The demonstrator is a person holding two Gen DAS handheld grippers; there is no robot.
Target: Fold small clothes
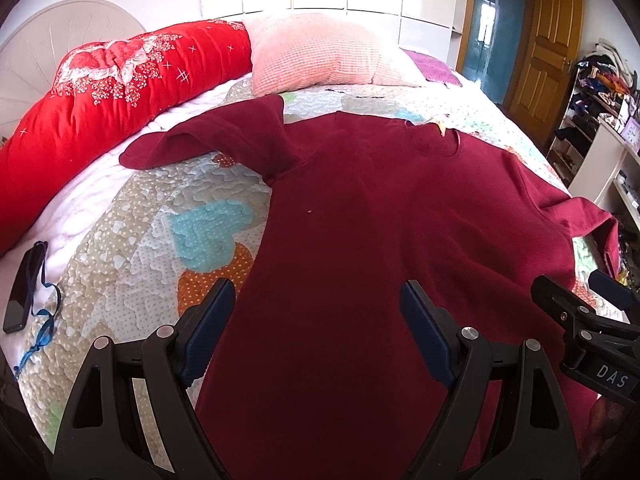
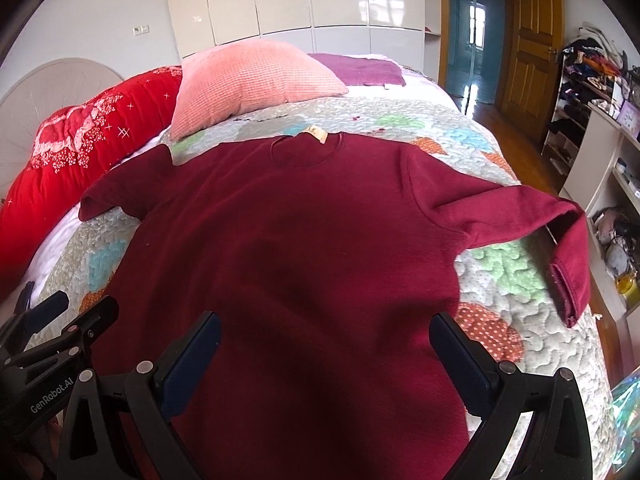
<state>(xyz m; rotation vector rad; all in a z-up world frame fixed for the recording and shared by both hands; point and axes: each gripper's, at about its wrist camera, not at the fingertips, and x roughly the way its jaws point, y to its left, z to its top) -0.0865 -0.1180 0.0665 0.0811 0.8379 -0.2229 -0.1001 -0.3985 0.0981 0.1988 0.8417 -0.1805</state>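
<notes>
Bed: a patchwork quilt (image 2: pixel 516 276) with coloured hearts covers it; a white rounded headboard (image 1: pixel 68 36) stands at its left end.
Bedding: a rolled red floral duvet (image 1: pixel 108 92) lies along the quilt's left edge, a pink ribbed pillow (image 2: pixel 248 80) just beside it, a purple cloth (image 2: pixel 360 68) behind the pillow.
Loose item: a black phone (image 1: pixel 22 292) on a blue lanyard lies on the quilt, left of the left gripper.
Room: white wardrobe doors behind the bed, a wooden door (image 2: pixel 532 36) and cluttered shelves to the right.
Sweater: a maroon long-sleeved sweater (image 2: pixel 296 248) lies flat on the quilt, collar away from the cameras with a tan label at the neck; one sleeve reaches toward the duvet, the other bends down over the bed's right edge.
Left gripper (image 1: pixel 316 304): jaws spread wide above the sweater's lower body, holding nothing.
Right gripper (image 2: pixel 326 338): likewise spread wide above the hem area, empty.
</notes>
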